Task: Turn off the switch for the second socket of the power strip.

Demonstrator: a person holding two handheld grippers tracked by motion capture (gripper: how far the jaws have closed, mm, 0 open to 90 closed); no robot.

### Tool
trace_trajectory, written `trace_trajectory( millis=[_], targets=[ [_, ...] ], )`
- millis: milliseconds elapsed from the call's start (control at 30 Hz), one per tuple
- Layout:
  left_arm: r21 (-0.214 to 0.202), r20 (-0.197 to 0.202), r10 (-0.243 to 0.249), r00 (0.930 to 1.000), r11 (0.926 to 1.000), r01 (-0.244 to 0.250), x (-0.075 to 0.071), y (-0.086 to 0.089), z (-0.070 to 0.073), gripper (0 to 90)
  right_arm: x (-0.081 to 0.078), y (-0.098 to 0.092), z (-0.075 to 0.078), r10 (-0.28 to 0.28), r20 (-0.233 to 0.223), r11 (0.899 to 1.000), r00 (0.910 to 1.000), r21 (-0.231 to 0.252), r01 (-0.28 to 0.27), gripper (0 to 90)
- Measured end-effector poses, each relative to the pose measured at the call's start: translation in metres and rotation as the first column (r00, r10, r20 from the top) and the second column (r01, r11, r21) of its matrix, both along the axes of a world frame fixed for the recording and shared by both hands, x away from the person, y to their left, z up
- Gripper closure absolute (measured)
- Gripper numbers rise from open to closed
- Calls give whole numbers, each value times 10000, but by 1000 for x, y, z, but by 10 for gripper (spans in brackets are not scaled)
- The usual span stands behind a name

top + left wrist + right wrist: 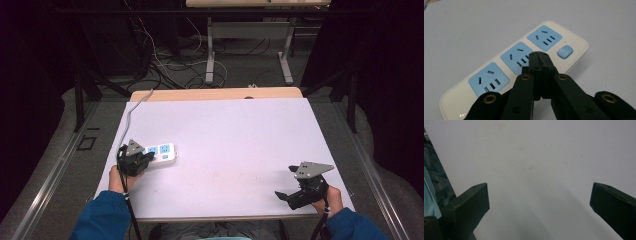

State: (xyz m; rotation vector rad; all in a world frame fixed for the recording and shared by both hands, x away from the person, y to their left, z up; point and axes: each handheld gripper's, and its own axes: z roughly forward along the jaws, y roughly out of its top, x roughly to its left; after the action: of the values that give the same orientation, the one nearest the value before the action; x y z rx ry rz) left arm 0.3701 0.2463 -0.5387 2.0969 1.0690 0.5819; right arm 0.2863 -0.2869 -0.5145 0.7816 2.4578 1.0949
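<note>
High view gives us the table [225, 150], a pale sheet over a wooden top, with the person's blue sleeves [102, 217] coming in at the near edge. On its left part lies the strip [162, 153], a white power strip with blue sockets, its grey cord [131, 112] running off toward the far left corner. We see the left gripper [137, 161] resting at the strip's near end. In the left gripper view its jaws are pressed together with nothing between them, their tip [538, 55] over the strip [574, 42] just beside the middle socket [516, 56]; whether they touch it we cannot tell. A blue switch [565, 51] sits at the far end. The right gripper [286, 196] hovers low near the table's near right corner, well apart from the strip. In the right gripper view its jaws stand wide apart over bare table [536, 157].
</note>
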Motion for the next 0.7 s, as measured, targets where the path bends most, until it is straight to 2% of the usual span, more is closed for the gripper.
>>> trace_trajectory(
  millis=[67, 133, 233, 567, 700],
  targets=[
    [202, 62, 61, 10000, 9998, -62, 1, 1, 1, 900, 0, 0, 0, 17, 40, 10000, 10000, 33, -18, 18],
    [43, 11, 174, 9998, 9998, -174, 0, 1, 0, 900, 0, 0, 0, 0, 18, 10000, 10000, 39, 0, 18],
    [88, 12, 203, 9998, 9998, -203, 0, 1, 0, 900, 0, 0, 0, 26, 41, 10000, 10000, 37, -26, 18],
    [170, 21, 68, 10000, 9998, -68, 0, 0, 1, 900, 0, 0, 0, 8, 59, 10000, 10000, 42, -9, 18],
    [39, 9, -49, 10000, 10000, 49, 0, 0, 3, 899, 0, 0, 0, -1, 49, 10000, 10000, 33, 1, 18]
  ],
)
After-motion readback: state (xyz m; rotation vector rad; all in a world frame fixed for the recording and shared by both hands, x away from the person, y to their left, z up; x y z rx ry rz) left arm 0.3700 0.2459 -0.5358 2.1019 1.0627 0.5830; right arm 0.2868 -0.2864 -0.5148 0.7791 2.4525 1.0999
